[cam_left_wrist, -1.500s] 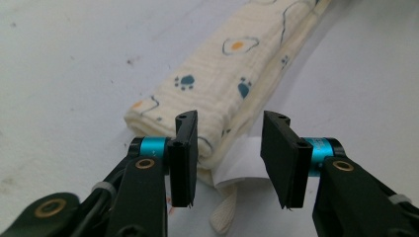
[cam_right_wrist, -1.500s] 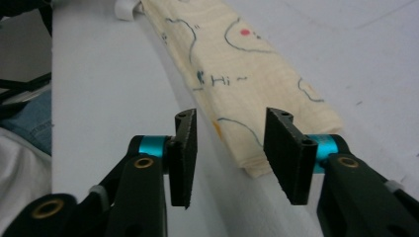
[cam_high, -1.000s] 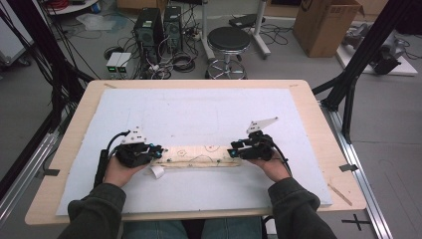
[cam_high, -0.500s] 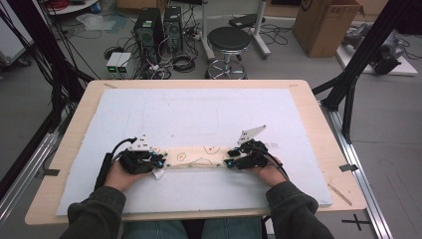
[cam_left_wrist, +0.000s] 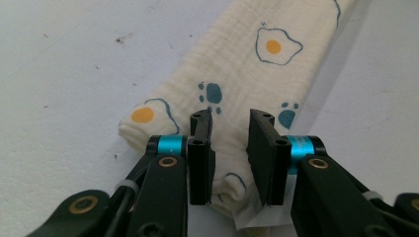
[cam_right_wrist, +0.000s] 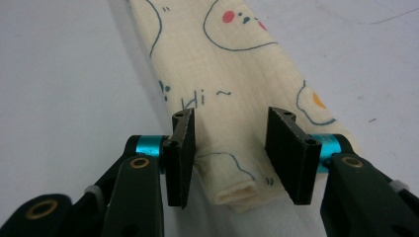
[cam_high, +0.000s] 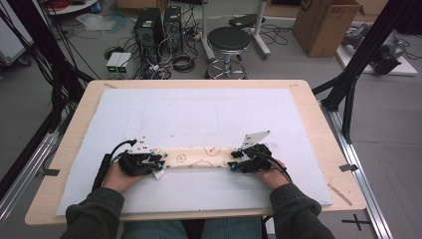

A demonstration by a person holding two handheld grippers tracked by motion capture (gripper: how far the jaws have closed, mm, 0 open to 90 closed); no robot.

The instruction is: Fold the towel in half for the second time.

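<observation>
Cream printed muslin cloth [cam_high: 199,158] is already folded into a narrow strip, its ends straddled, unpinched, by the left gripper [cam_left_wrist: 230,129] and right gripper [cam_right_wrist: 231,132], whose jaws have just been opening.

My left tongs [cam_left_wrist: 230,143] and right tongs [cam_right_wrist: 237,148] look alike: flat black jaws with small screw holes, bright cyan collars at the knuckles, black links with brass-coloured rivets. From above, each carries a grey three-cornered plate and a black cable. I see dark olive sleeves [cam_high: 94,219] and blue jeans.
</observation>
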